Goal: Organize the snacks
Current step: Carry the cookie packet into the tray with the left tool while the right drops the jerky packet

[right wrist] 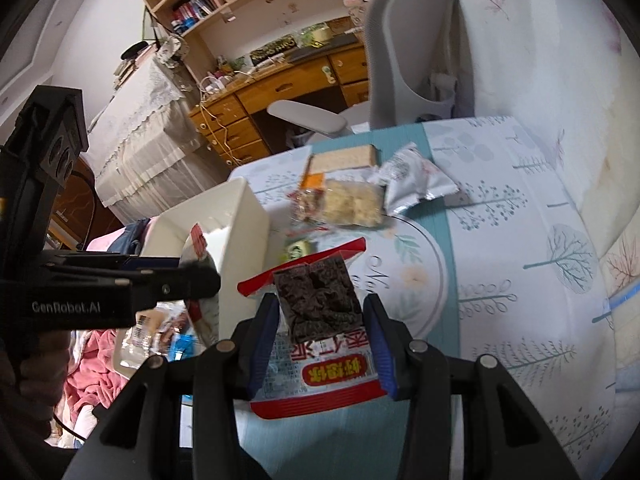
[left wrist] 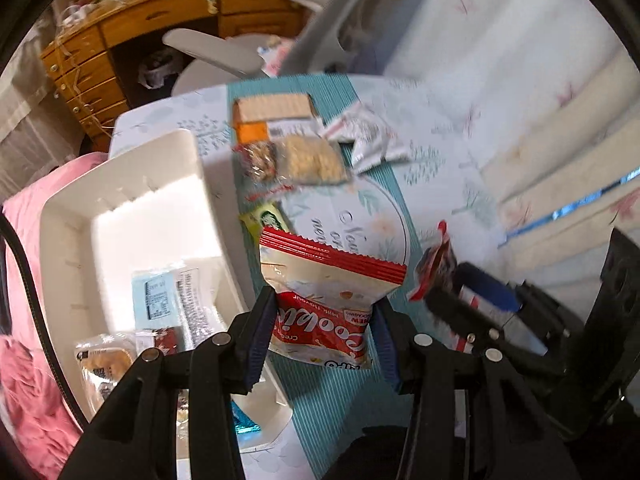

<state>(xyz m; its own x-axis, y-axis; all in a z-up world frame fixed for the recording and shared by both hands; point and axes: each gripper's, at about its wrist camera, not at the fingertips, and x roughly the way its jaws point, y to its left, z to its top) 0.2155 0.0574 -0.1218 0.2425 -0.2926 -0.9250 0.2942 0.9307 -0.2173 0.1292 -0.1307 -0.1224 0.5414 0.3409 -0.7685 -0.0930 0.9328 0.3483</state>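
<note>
between the left tongs (left wrist: 324, 316), a red-and-cream biscuit packet (left wrist: 324, 288) is clamped by its lower half, held up just right of the white bin (left wrist: 120, 216). the right tongs (right wrist: 320, 320) are clamped on a red-edged clear packet (right wrist: 320, 320) with a dark slab inside, lifted above the desk (right wrist: 500, 216). the left tongs point forward over the bin's edge; the right tongs sit just to their right, level with them. the bin holds several wrapped snacks (left wrist: 168, 296). farther back on the tree-printed desk cloth lie a wafer pack (right wrist: 344, 158), a crumbly bar (right wrist: 352, 200) and a silver sachet (right wrist: 416, 180). behind stand a grey chair (right wrist: 408, 52) and a wooden dresser (right wrist: 280, 96).
</note>
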